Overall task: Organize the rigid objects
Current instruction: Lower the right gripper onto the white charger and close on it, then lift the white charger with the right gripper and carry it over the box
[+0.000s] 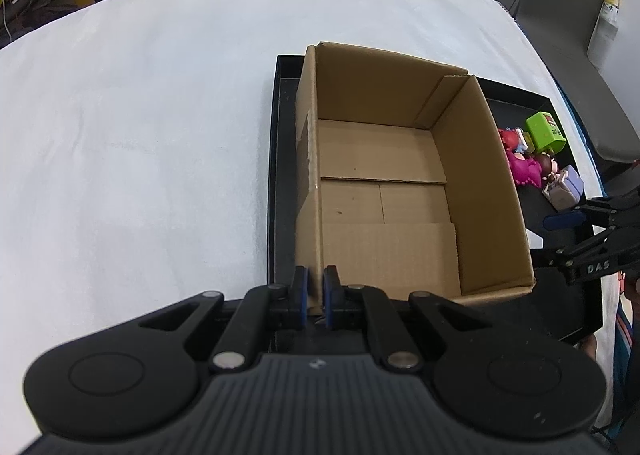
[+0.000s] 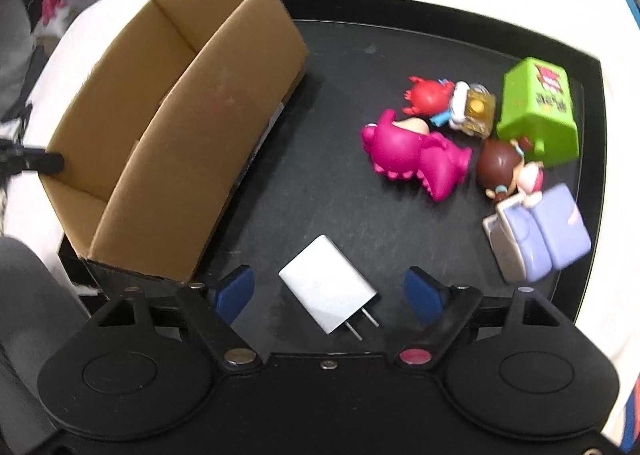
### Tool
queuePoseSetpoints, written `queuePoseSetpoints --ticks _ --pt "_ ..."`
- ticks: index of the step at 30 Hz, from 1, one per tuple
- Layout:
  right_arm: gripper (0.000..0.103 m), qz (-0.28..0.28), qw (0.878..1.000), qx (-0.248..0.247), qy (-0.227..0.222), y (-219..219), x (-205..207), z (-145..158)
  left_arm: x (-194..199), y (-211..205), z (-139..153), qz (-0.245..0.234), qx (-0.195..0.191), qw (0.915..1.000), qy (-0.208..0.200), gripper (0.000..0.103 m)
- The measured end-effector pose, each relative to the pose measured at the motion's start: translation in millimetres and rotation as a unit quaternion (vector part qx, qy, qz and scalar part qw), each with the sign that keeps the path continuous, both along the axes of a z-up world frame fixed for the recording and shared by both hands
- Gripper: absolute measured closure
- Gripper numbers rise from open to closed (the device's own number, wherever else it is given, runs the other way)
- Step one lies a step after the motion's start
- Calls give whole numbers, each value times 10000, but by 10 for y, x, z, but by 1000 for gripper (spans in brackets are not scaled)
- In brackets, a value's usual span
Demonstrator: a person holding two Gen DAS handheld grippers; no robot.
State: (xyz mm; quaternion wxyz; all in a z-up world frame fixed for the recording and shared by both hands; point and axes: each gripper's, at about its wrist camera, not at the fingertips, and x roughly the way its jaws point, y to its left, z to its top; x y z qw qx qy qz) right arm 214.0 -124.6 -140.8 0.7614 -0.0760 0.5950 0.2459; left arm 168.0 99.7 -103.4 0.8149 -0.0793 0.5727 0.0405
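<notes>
- Pinching the cardboard box (image 1: 384, 175) wall, left claw (image 1: 316, 291) steadies it on the tray (image 2: 400, 35).
- Right claw (image 2: 330, 295) is spread around the white charger (image 2: 326, 291), at 6 o'clock.
- Next: press together, lift, carry toward 10 o'clock.

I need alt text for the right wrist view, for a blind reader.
The open right tool hangs over a white charger lying on a black tray. A cardboard box stands to the left; toy figures, including a pink dinosaur, lie to the right.
</notes>
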Motion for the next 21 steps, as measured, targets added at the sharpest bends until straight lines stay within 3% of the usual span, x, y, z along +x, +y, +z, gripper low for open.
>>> queuePoseSetpoints --ticks 10,12,13,21 --pt "43 906 9926 -718 -360 334 -127 -207 -18 10 -2 -166 -35 9999 -3 96" --pt "53 1132 9880 -894 -560 410 -156 -217 -20 13 -1 -194 -14 9998 -6 96" --pt "62 1146 9874 -924 -587 411 -160 -186 -20 11 0 -202 2 9998 -10 96" --pt "66 673 9948 -666 -380 284 -118 -77 -7 -36 -26 -142 95 9999 -12 97"
